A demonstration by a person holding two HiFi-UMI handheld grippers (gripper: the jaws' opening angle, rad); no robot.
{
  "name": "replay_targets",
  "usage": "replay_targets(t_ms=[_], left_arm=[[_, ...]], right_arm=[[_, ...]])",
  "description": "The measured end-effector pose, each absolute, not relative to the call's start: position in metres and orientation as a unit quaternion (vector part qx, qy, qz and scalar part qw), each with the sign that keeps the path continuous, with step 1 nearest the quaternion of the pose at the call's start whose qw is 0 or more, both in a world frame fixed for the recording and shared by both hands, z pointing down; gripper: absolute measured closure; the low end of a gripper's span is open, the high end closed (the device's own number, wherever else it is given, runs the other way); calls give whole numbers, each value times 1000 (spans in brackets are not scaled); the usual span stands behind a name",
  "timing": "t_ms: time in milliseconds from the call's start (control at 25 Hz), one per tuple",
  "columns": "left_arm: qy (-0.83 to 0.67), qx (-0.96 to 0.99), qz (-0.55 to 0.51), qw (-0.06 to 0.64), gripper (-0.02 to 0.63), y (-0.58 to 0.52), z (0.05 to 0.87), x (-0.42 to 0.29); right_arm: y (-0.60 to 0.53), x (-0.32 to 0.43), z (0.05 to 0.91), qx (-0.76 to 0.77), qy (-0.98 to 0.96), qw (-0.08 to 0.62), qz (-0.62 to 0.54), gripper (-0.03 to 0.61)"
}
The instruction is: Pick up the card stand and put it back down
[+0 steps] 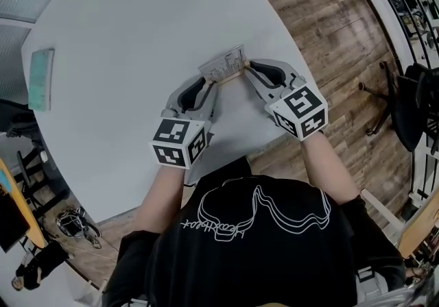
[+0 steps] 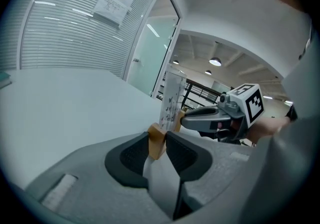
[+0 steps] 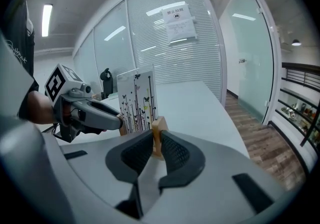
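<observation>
Card stand (image 1: 225, 67): a wooden base (image 2: 156, 140) with a printed card (image 3: 136, 100) slotted upright in it; it is held between the two tongs over the white surface (image 1: 137, 38), near the edge beside the wooden floor (image 1: 329, 25). Whether the base rests on the surface or is just clear of it cannot be told.
Left tongs (image 1: 215, 83): closed to a middling gap on one end of the wooden base, with the pads pressed on both sides of the wood.
Right tongs (image 1: 248, 70): closed more narrowly on the opposite end of the base, which is pinched near the pad tips.
Step judged: a two-ended hold has been made, so the lift or the set-down is in hand.
Risk, grip: only the very ends of the base are caught, so one end could be let slip if the tongs are drawn apart or raised unevenly.
Risk, card: the card is only slotted in, so it could be tipped out if the base is rolled.
Risk, place: with the edge so near, the stand could be dropped to the floor if it is released crookedly.
</observation>
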State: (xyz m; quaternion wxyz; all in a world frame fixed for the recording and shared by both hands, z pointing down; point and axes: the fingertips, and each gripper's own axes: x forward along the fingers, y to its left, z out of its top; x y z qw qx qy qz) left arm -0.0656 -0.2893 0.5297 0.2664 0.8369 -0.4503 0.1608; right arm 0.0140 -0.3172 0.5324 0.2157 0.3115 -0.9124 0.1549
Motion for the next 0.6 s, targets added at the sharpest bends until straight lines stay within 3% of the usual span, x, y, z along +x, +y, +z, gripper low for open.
replay_targets(t_ms=[600], left_arm=[[-446,845,148,254,499,-204,475,-55]], right_arm=[[-228,26,478,323,-914,200,140,522]])
